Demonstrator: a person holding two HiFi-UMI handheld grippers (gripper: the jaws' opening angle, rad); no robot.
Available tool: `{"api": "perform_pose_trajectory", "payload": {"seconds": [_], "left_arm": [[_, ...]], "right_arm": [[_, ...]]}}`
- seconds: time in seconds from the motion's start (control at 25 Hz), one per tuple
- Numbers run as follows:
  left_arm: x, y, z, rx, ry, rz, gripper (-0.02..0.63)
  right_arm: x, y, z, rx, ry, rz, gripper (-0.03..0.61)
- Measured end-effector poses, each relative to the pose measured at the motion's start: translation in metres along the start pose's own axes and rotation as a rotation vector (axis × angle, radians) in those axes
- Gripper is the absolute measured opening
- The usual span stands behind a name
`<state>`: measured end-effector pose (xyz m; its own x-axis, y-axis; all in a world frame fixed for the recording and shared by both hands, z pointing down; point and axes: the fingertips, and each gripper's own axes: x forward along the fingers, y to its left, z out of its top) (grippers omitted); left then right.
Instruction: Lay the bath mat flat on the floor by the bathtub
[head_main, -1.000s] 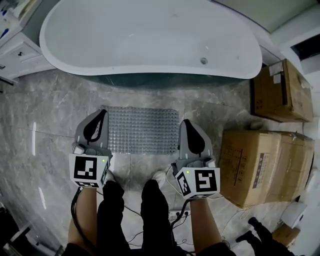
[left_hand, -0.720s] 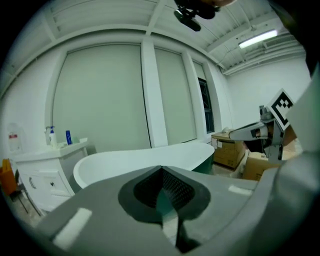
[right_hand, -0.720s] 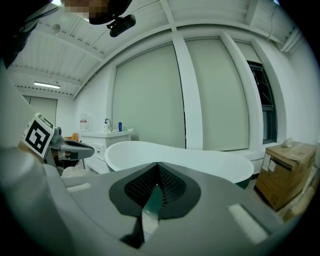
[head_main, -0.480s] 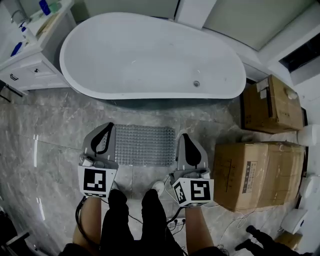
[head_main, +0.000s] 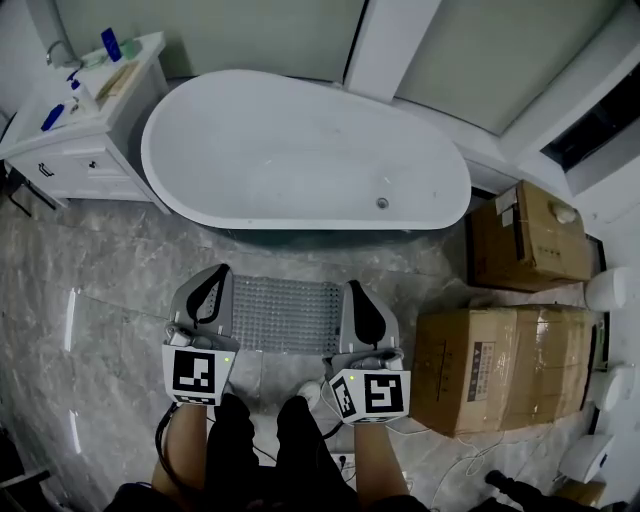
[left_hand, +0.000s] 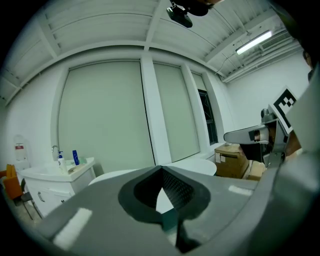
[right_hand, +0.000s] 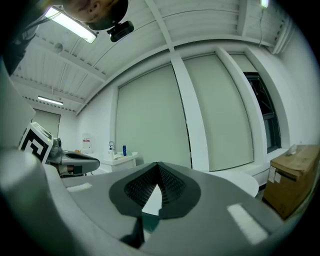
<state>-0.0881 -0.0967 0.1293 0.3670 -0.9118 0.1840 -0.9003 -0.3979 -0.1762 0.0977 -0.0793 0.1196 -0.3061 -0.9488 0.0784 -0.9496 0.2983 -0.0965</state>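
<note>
Masked by left tool (head_main: 220, 272) and right tool (head_main: 353, 288): both ends of bath mat (head_main: 288, 314). Cut off at left edge: counter (head_main: 45, 140). Too small to identify: bottles (head_main: 110, 44) on counter.

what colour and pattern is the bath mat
The bath mat is grey, covered in small bumps; clearest in head view.

The bath mat (head_main: 285, 313) lies flat on the floor (head_main: 100, 290) just before you, with the bathtub (head_main: 300, 150) behind it. Your left gripper (head_main: 220, 272) hangs at the mat's left end and your right gripper (head_main: 352, 288) at its right end. Cardboard boxes (head_main: 500, 365) stand to your right, and the vanity cabinet (head_main: 85, 140) is left of the tub.
</note>
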Motion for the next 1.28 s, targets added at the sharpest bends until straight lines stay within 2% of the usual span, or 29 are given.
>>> {"api": "perform_pose_trajectory", "payload": {"seconds": [0.2, 0.44, 0.76, 1.0, 1.28], "left_arm": [[-0.007, -0.007, 0.036, 0.005, -0.051, -0.007, 0.002], [-0.015, 0.001, 0.058, 0.009, -0.072, 0.021, 0.002], [-0.035, 0.008, 0.075, 0.005, -0.091, 0.063, 0.002], [-0.035, 0.003, 0.095, 0.043, -0.114, 0.059, 0.002], [-0.037, 0.009, 0.095, 0.021, -0.115, 0.065, 0.002]], "right_arm": [[-0.009, 0.001, 0.026, -0.018, -0.018, 0.000, 0.023], [-0.019, -0.003, 0.049, -0.052, -0.039, -0.022, 0.023], [-0.026, -0.002, 0.079, -0.073, -0.082, -0.015, 0.023], [-0.024, 0.007, 0.090, -0.095, -0.094, 0.015, 0.023], [-0.024, 0.008, 0.092, -0.092, -0.090, 0.012, 0.023]]}}
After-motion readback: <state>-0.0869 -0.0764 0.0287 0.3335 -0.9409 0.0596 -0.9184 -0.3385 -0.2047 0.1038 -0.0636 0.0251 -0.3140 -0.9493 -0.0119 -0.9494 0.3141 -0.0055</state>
